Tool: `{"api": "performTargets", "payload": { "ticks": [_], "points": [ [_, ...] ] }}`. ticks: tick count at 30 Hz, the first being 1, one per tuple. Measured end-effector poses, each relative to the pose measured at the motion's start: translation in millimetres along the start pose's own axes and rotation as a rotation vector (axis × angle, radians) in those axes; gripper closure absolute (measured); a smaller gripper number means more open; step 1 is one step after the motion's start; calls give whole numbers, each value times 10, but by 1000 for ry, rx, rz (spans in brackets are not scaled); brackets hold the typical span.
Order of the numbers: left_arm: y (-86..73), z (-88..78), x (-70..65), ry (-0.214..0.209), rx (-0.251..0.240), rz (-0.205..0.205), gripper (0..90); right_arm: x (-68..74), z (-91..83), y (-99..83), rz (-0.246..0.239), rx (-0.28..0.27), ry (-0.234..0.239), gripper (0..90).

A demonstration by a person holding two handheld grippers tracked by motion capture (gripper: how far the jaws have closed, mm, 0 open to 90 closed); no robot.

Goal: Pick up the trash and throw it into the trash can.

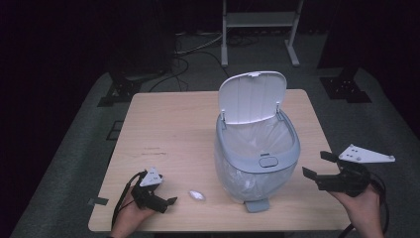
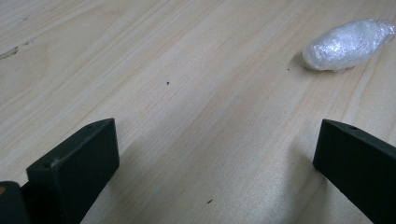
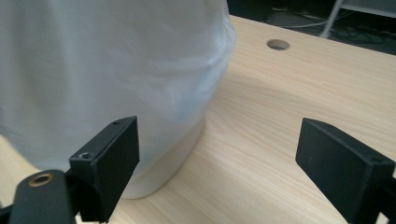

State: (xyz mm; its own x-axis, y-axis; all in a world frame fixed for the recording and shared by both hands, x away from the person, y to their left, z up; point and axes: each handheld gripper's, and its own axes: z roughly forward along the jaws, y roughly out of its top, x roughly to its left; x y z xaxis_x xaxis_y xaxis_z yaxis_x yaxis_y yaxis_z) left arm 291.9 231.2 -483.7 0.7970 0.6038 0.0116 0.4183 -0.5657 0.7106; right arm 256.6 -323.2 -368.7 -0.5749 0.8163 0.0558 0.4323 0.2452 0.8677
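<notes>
Left gripper (image 1: 159,197) low on table (image 1: 168,129), jaws apart, near wrapped wad (image 1: 196,195), right gripper (image 1: 317,166) gaping beside bin (image 1: 257,148)

**Bright table, dark room**

In the high view the table (image 1: 163,129) is evenly lit from above, while the room around it stays almost black. Shadows are soft and short. The picture is a little grainy. In the right gripper view the white bin (image 3: 107,70) looks blurred and washed out. The left gripper view is sharp, with small glare on the wrapped lump (image 2: 348,44).
</notes>
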Motion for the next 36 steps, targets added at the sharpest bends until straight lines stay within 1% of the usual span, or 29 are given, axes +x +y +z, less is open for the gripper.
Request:
{"api": "performTargets", "payload": {
  "ticks": [1,2,4,5,6,7,10,11,16,17,18,20,26,30,33,34,36],
  "points": [
    [0,0,0,0,0,0,0,-3,17,-21,0,4,-10,121],
    [0,0,0,0,0,0,0,-3,17,-21,0,4,-10,121],
    [0,0,0,0,0,0,0,-10,63,-88,2,18,-41,76],
    [0,0,0,0,0,0,0,-26,94,-140,5,28,-49,36],
    [0,0,0,0,0,0,0,-26,94,-140,5,28,-49,36],
    [0,0,0,0,0,1,0,-43,127,-203,5,38,-69,12],
    [0,0,0,0,0,0,0,-55,147,-248,9,41,-81,0],
    [0,0,0,0,0,1,0,-67,169,-290,14,46,-93,0],
    [0,1,0,1,-2,1,0,-86,220,-369,11,42,-88,0],
    [0,1,0,1,-2,1,0,-95,256,-404,8,48,-86,0],
    [0,2,0,1,-2,0,0,-95,256,-404,8,48,-86,0],
    [0,1,0,0,-2,0,0,-98,298,-442,18,59,-89,0],
    [0,1,0,0,-2,0,0,-120,423,-574,24,84,-93,0],
    [-1,-2,-3,-1,-1,3,0,-146,513,-668,33,118,-96,0],
    [-2,-10,-14,-7,0,3,0,-181,585,-746,42,152,-108,0],
    [-2,-10,-14,-7,0,3,0,-181,585,-746,42,152,-108,0],
    [0,-18,-25,-16,-4,5,0,-223,635,-799,49,175,-127,0]
  ]
}}
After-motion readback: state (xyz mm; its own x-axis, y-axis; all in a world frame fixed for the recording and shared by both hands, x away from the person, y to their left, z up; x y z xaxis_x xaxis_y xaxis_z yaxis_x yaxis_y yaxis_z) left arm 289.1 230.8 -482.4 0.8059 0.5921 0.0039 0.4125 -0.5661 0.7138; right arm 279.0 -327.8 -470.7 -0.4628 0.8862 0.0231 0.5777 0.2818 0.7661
